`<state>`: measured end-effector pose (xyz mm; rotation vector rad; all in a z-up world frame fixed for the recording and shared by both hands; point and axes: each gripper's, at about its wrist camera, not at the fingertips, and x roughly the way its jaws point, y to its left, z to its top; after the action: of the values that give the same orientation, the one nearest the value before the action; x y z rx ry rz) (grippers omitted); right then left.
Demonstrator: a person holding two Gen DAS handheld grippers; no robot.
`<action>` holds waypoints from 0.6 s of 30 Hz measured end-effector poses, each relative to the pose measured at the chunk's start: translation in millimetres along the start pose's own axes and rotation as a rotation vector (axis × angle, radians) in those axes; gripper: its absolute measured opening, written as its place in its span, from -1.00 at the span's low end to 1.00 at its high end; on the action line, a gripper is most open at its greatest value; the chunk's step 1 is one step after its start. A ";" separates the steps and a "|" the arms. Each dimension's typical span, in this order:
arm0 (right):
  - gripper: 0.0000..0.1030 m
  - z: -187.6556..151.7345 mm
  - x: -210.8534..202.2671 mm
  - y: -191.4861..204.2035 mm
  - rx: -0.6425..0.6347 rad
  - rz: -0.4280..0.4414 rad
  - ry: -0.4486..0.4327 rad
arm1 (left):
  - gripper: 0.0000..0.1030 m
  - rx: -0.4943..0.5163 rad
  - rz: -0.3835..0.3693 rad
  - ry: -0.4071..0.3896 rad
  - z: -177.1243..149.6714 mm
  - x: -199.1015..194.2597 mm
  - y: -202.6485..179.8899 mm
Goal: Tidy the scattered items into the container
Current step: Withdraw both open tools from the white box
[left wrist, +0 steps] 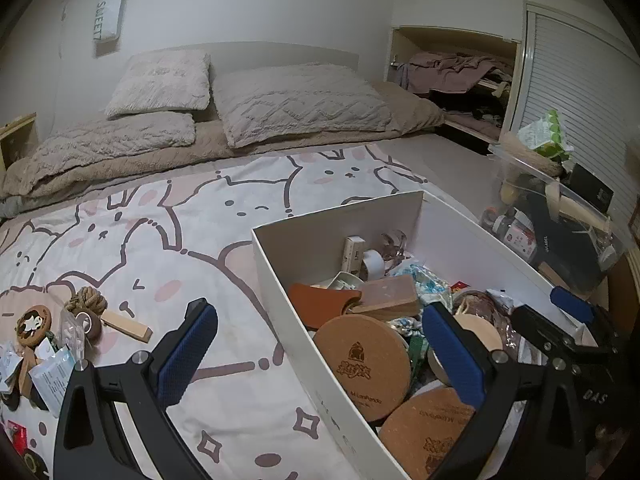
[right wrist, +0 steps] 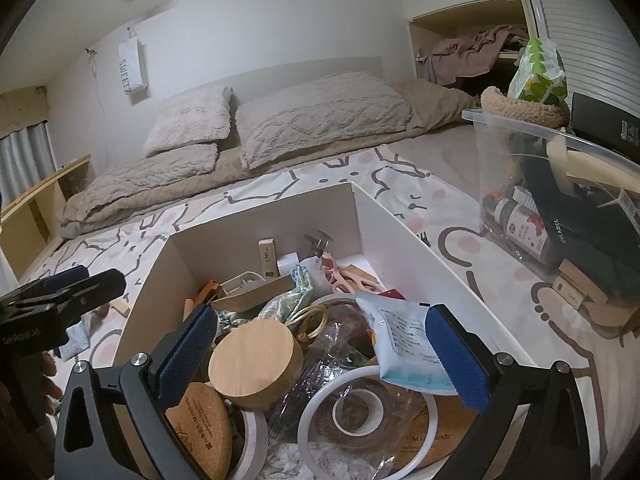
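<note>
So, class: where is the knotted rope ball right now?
In the left wrist view the knotted rope ball lies on the bedsheet at the left, outside the white box, beside a wooden block.

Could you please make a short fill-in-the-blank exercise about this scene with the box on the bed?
1. Both the left gripper and the right gripper are ____.
2. The white box stands on a ____.
3. The rope knot lies ____ the box.
4. The round wooden lid lies ____ the box.

Missing words: open; bed; outside; inside

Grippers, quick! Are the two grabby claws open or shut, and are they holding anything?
Left gripper: open, holding nothing, straddling the wall of the white cardboard box.
Right gripper: open, holding nothing, over the box.
</note>
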<state>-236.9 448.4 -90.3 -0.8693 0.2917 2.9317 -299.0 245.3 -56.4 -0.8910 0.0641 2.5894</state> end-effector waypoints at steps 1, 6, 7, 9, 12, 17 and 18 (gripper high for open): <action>1.00 -0.3 0.1 -0.3 0.001 -0.001 0.000 | 1.00 0.004 -0.002 -0.001 -0.5 -1.3 -0.2; 1.00 -0.3 0.2 -0.8 0.002 -0.002 0.000 | 1.00 0.005 -0.005 -0.008 -2.9 -7.6 2.2; 1.00 -0.2 0.3 -0.8 0.001 -0.002 -0.001 | 1.00 0.005 -0.003 -0.010 -3.2 -8.5 3.1; 1.00 -0.1 0.4 -0.9 0.000 -0.001 -0.001 | 1.00 0.004 0.002 -0.014 -3.6 -10.3 5.7; 1.00 0.0 0.1 -1.3 0.000 0.002 -0.003 | 1.00 0.001 0.008 -0.016 -4.6 -13.1 10.3; 1.00 0.7 -1.0 -0.8 0.000 0.008 -0.015 | 1.00 -0.010 0.027 -0.023 -8.2 -18.6 22.4; 1.00 0.8 -1.2 0.1 -0.002 0.008 -0.017 | 1.00 -0.013 0.029 -0.022 -8.9 -19.4 24.6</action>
<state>-236.3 448.4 -89.0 -0.8450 0.2920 2.9452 -289.4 214.3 -53.9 -0.8717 0.0550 2.6291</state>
